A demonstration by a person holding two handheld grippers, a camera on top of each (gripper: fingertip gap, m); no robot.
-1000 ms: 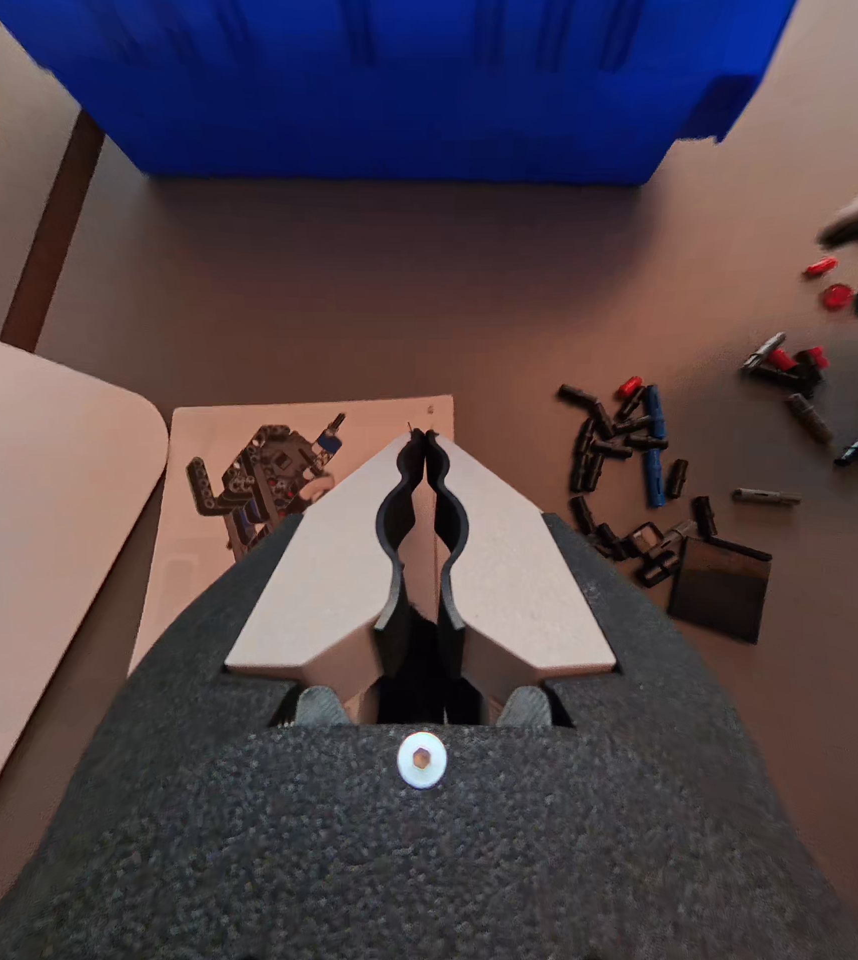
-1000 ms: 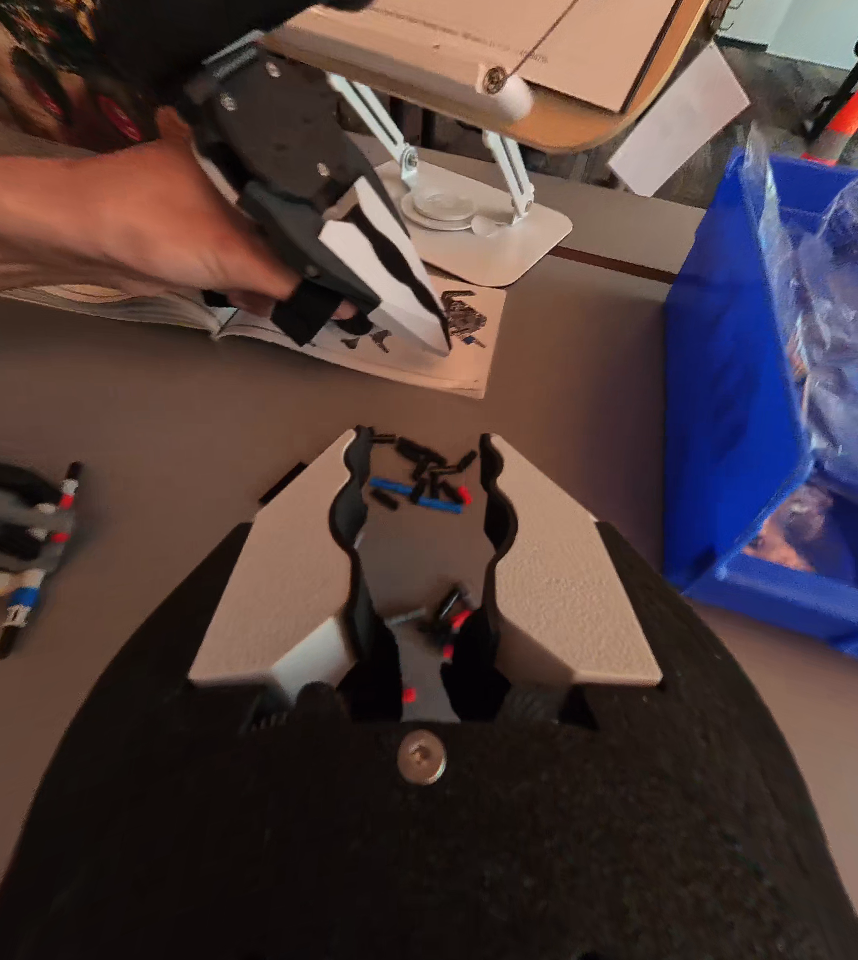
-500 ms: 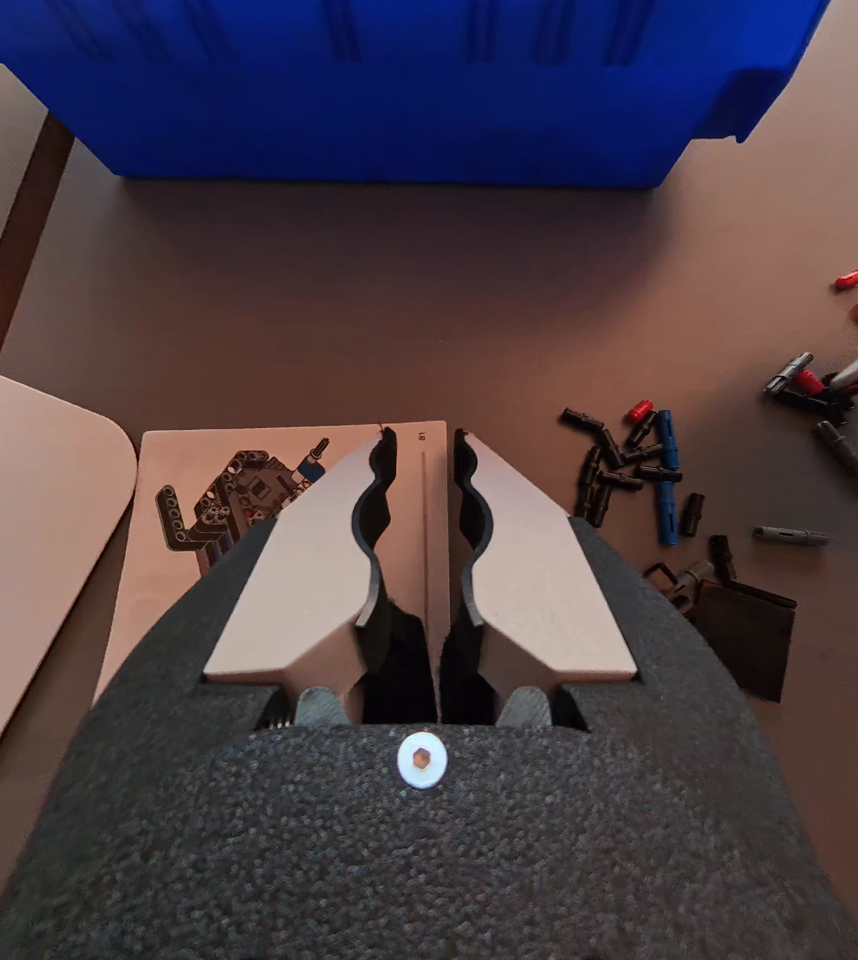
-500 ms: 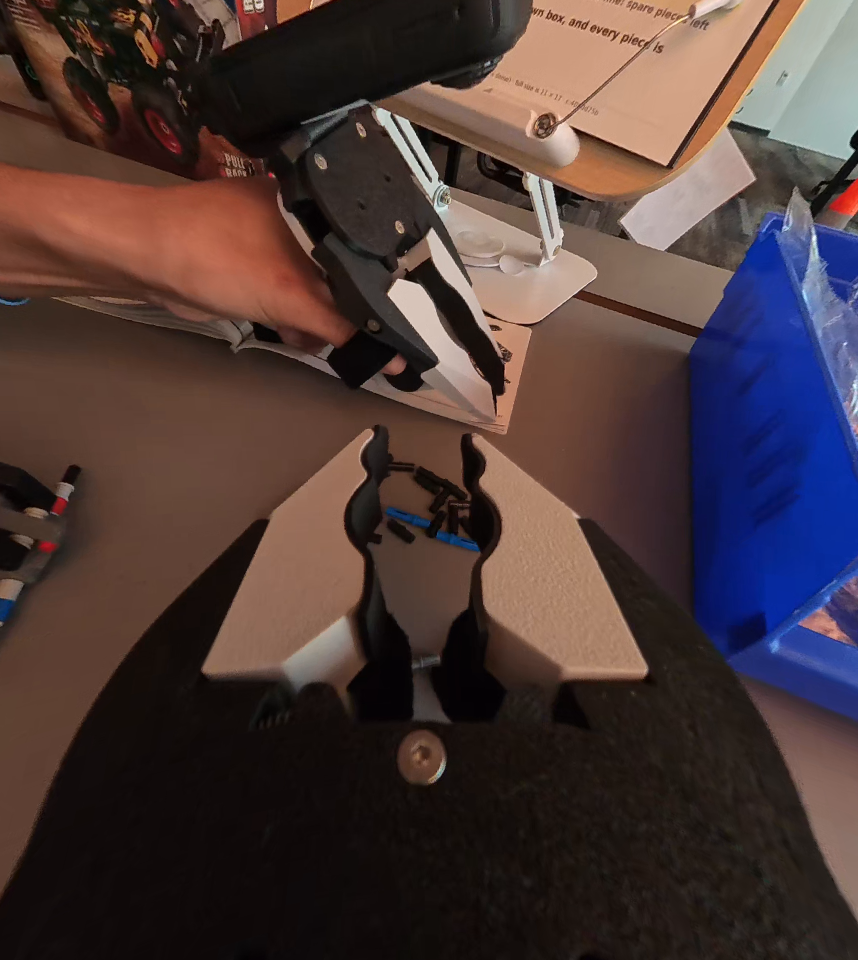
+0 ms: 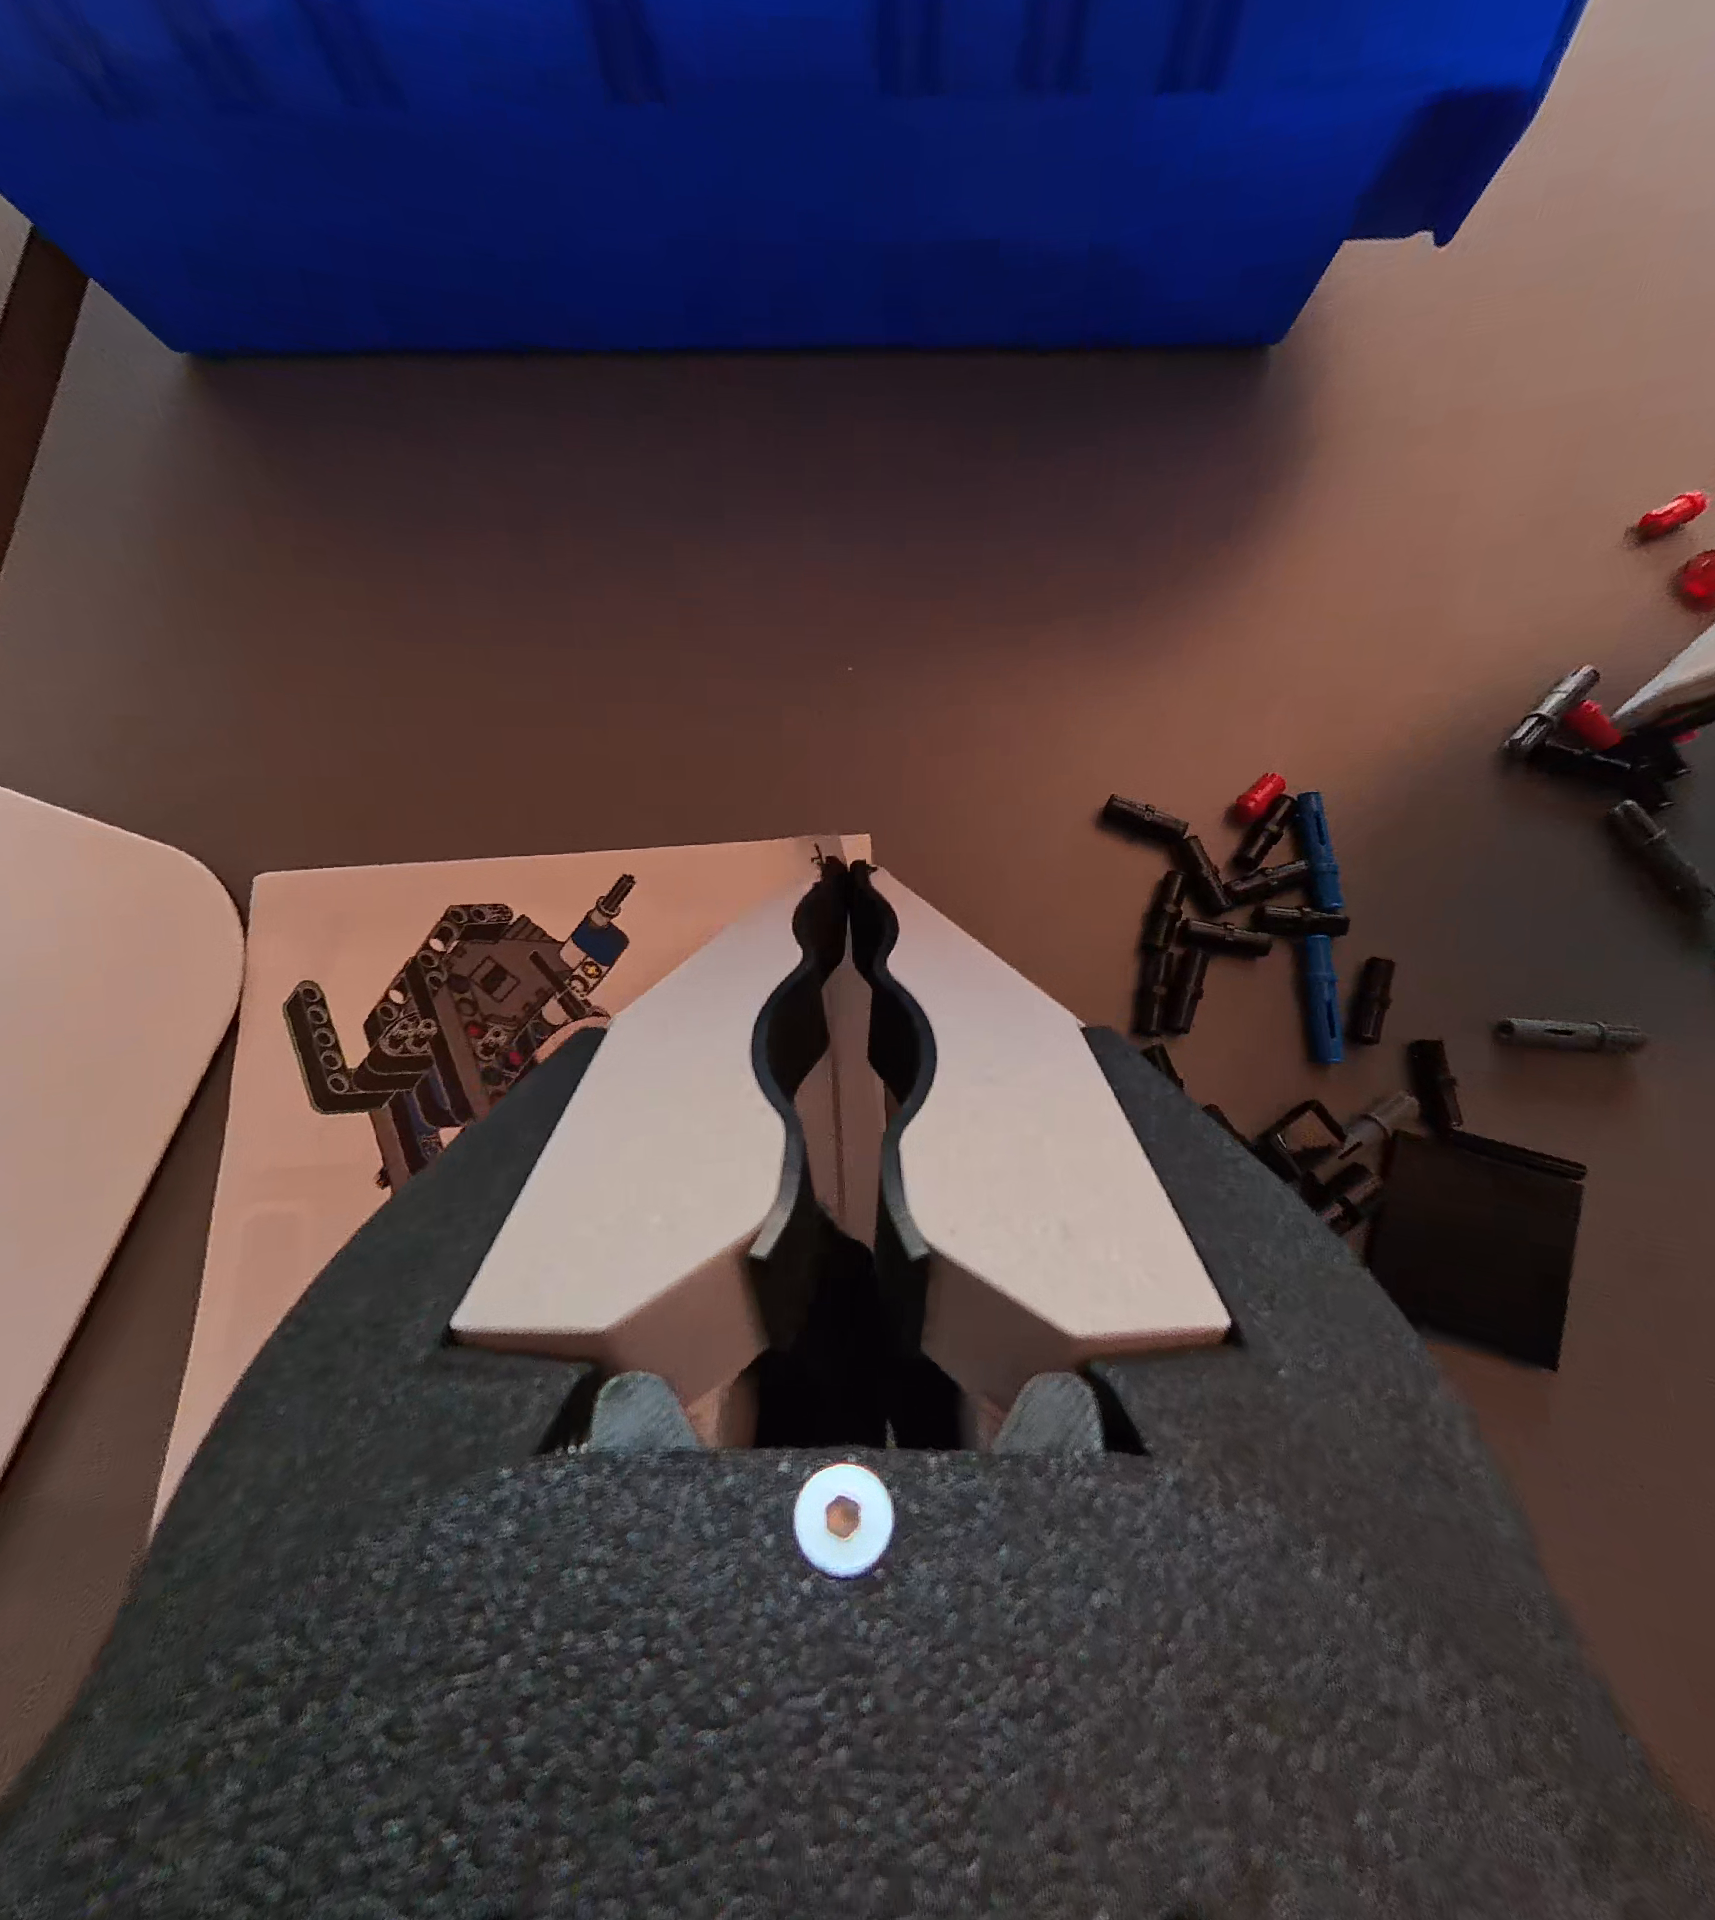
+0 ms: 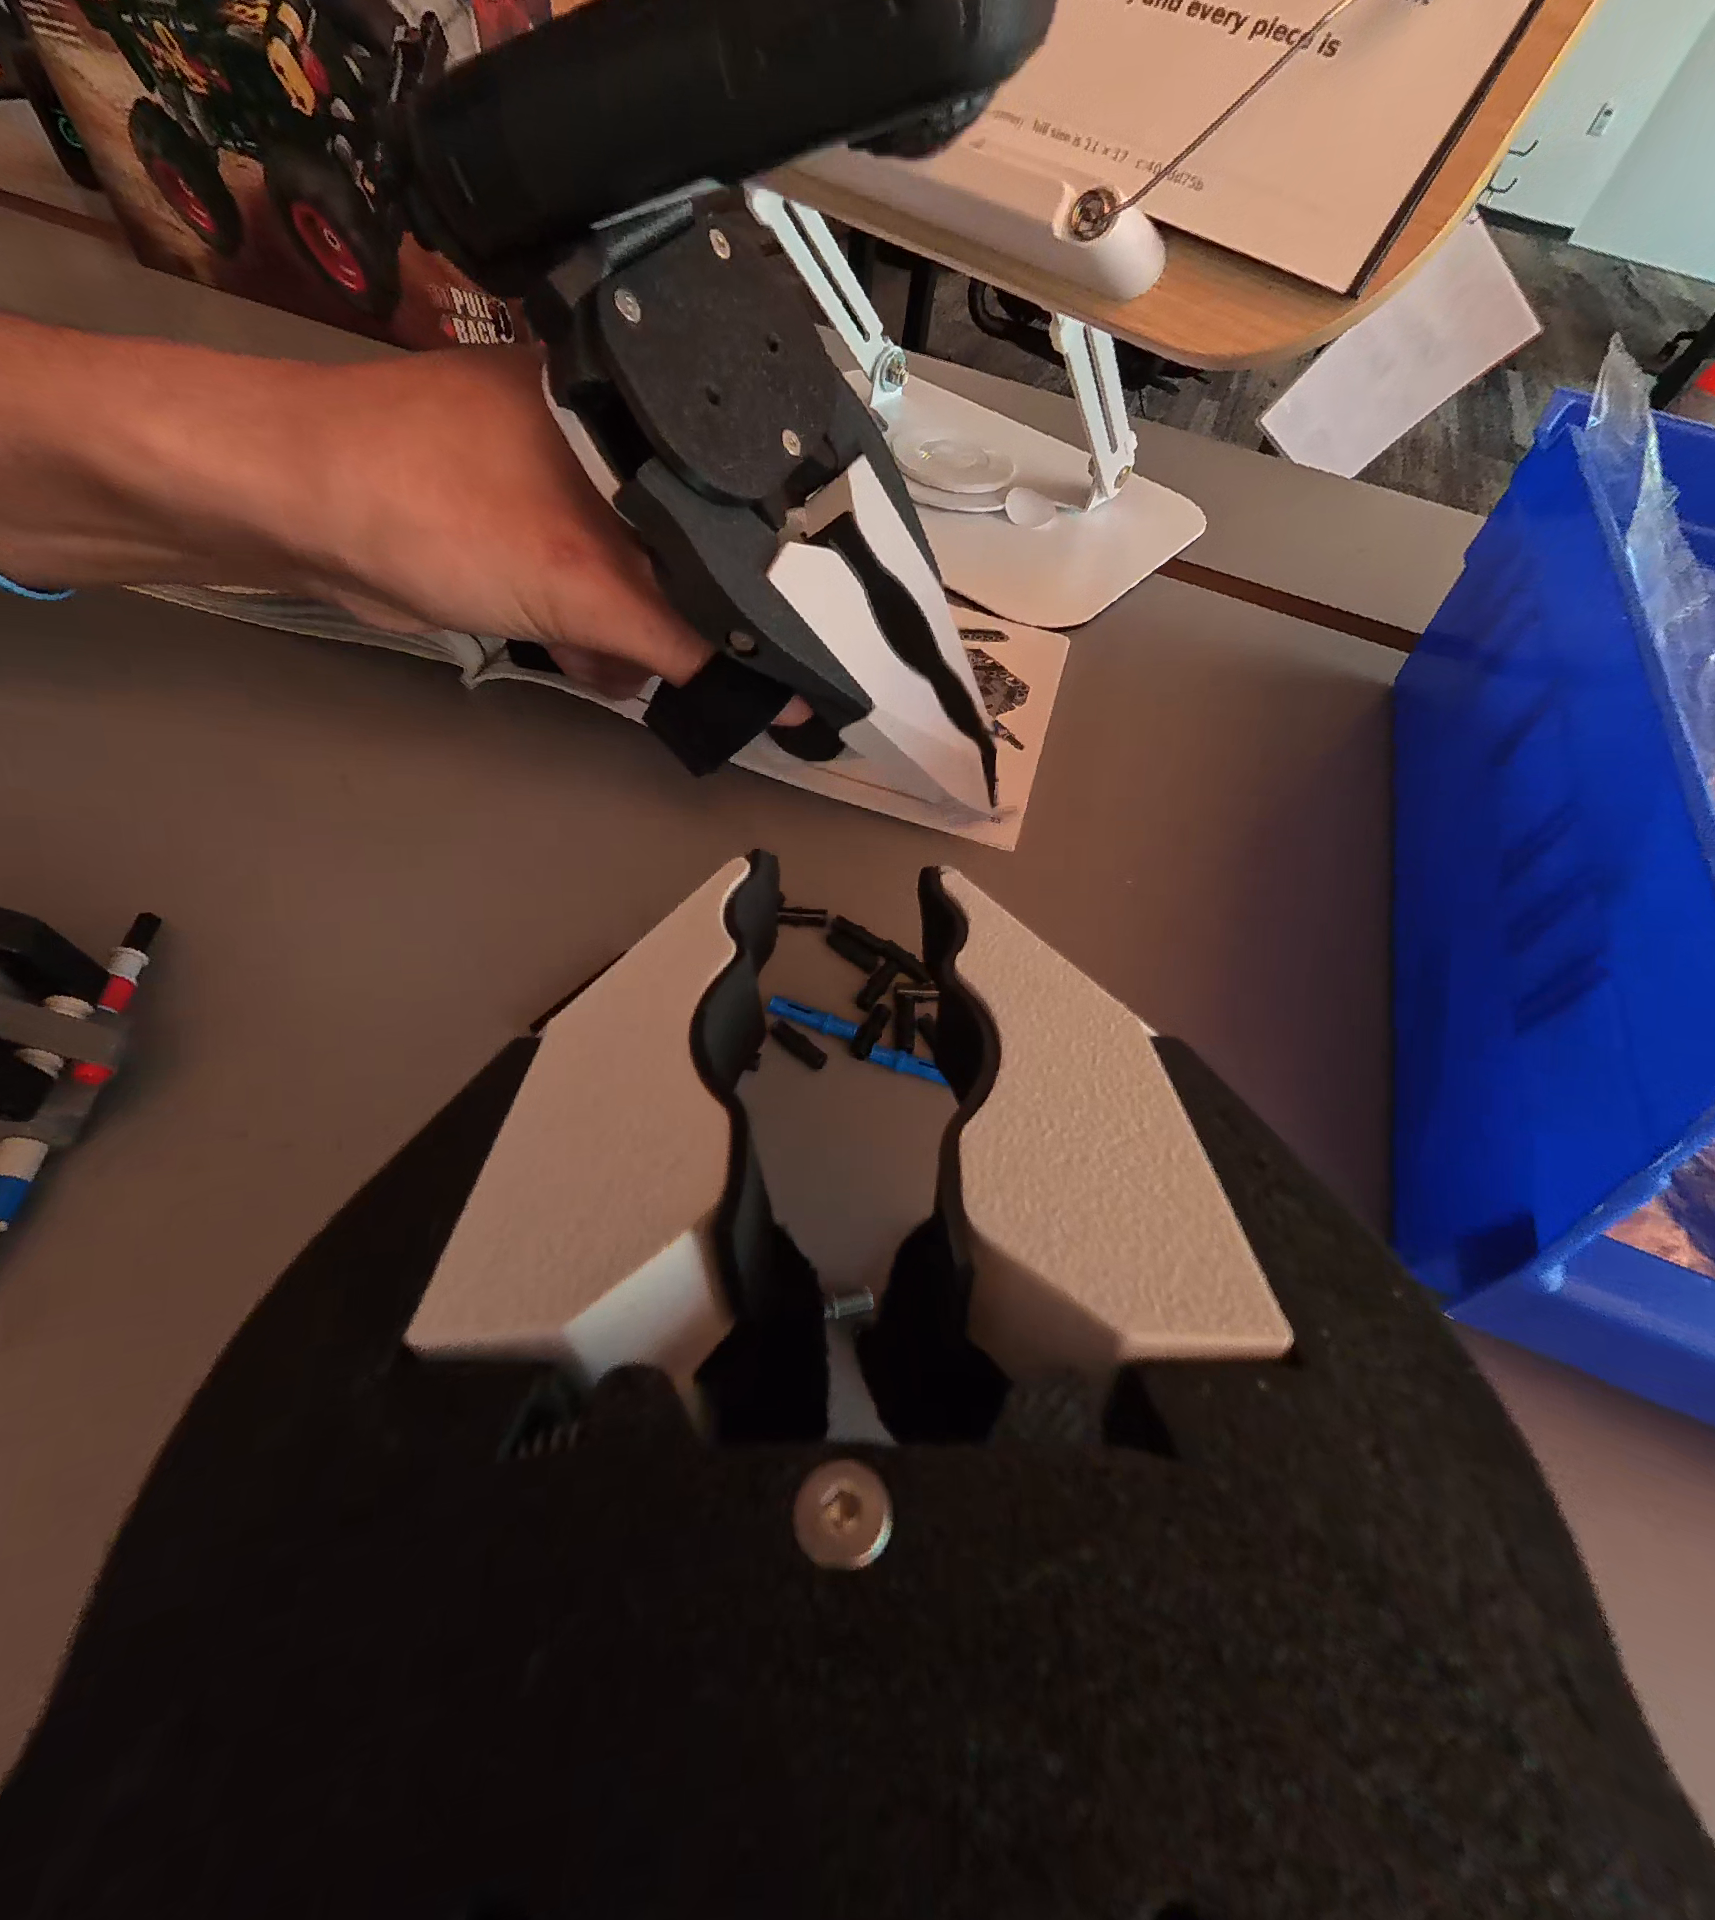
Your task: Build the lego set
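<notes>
Lego pins (image 6: 863,997), small black ones with two blue axle pins among them, lie loose on the brown table (image 5: 728,623), and I read them as the stock for the next build step. My right gripper (image 6: 848,883) hangs just above and short of this cluster with its jaws standing moderately apart and nothing between them; in the right wrist view the pins show straight ahead through the gap. The blue axle pin (image 6: 817,1023) lies with its long axis roughly crosswise to the fingers, so I judge a short forward and downward advance would bring the jaws astride it. My left gripper (image 5: 848,868) has its tips brought together at the corner of the open instruction booklet (image 5: 520,883); whether they pinch the page edge or only press on it I cannot tell. From the left gripper the same cluster lies off to the right on the table, beside a flat black panel (image 5: 1471,1247), so the right gripper is the nearer one for the pick. A partly built assembly (image 6: 11,1049) rests well apart at the left of the right wrist view, and the blue bin (image 6: 1559,935) stands at the right.
</notes>
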